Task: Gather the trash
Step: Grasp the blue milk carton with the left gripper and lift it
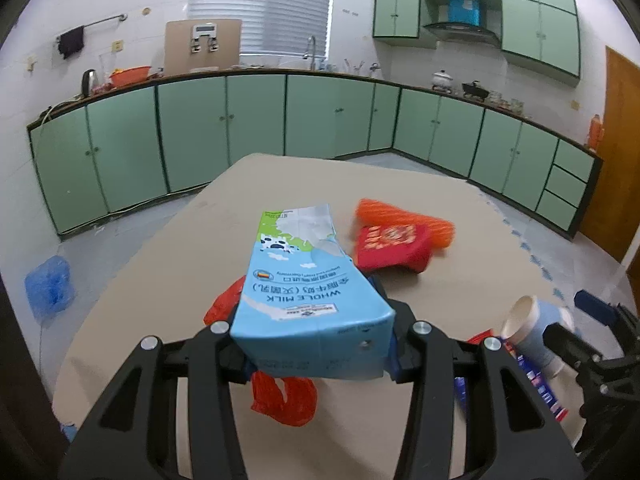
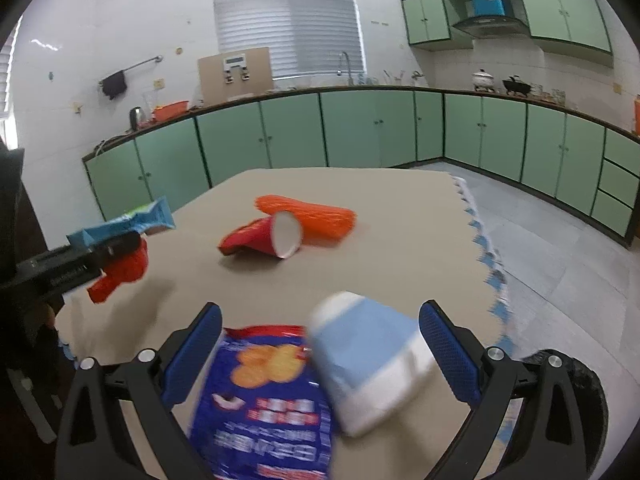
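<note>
My left gripper [image 1: 310,292] is shut on a blue whole-milk carton [image 1: 304,280] and holds it above the beige table [image 1: 160,280]. A crumpled red plastic bag [image 1: 284,400] hangs under the carton; whether it is pinched too I cannot tell. The right wrist view shows that gripper [image 2: 108,248] at the left with the carton [image 2: 132,220]. My right gripper [image 2: 322,344] stands open. A blue snack bag [image 2: 264,392] and a blue-and-white paper cup [image 2: 368,364] on its side lie between its fingers. Farther back lie a red paper cup [image 2: 264,236] and an orange wrapper [image 2: 316,212].
Green cabinets [image 1: 192,132] run along the back and right walls. A blue plastic bag [image 1: 48,286] sits on the floor at the left. A dark round object [image 2: 576,384] shows at the table's near right edge. A wooden door [image 1: 620,152] is at the far right.
</note>
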Demonstrator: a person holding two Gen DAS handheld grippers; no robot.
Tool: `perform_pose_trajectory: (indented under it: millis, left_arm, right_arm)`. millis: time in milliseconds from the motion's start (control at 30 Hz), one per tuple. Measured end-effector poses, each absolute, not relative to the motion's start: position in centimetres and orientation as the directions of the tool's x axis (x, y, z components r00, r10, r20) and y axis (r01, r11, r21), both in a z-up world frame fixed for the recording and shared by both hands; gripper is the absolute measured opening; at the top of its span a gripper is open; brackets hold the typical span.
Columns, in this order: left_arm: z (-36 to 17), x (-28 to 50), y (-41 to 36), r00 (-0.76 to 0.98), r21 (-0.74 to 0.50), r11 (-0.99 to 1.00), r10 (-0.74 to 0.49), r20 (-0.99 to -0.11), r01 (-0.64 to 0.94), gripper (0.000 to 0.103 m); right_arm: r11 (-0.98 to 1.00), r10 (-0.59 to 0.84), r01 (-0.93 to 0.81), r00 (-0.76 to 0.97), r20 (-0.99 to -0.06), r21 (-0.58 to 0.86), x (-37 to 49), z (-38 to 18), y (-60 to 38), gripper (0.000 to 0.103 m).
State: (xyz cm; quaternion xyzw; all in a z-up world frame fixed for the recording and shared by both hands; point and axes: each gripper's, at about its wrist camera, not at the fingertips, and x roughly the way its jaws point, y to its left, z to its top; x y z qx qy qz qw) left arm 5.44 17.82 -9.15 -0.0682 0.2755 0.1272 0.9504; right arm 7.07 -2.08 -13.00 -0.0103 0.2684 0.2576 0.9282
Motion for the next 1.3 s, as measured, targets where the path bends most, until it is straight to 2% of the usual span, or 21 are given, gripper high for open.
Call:
perform_pose_trajectory:
  millis: [133,233,633,900,1300]
  left_arm:
    - [-9.5,4.5,19.7,0.821,-0.094,0.956,0.185,-0.539,-0.277,0.044]
    - [-9.7,4.2,21.1,0.831,-0.164,0.956,0.118,-0.543,-0.243,0.044]
    - [-9.9,7.0,18.1,0.841,-0.150,0.968,0.090,-0.533,-0.199,0.044]
    - [-9.1,9.0,14.4,0.863,-0.153,0.982,0.020,-0.505,-0.112,0.044]
    - [-9.5,7.8,15.6,0.850,-0.126,0.981,0.063,-0.522,-0.150,0.044]
  right_arm:
    - [0.852,0.495,-0.510,0.708,-0.504,0.120,6.9,-13.0,0.1,0.097]
    - [0.840,0.508,-0.531,0.697,-0.506,0.113,6.7,-13.0,1.4,0.097]
    - [0.878,0.450,-0.468,0.739,-0.502,0.097,7.4,-12.6,-1.0,0.097]
    - [0.913,0.389,-0.397,0.774,-0.499,0.096,8.6,-12.4,-4.2,0.097]
    - [0.909,0.395,-0.407,0.770,-0.501,0.091,8.6,-13.0,-4.0,0.097]
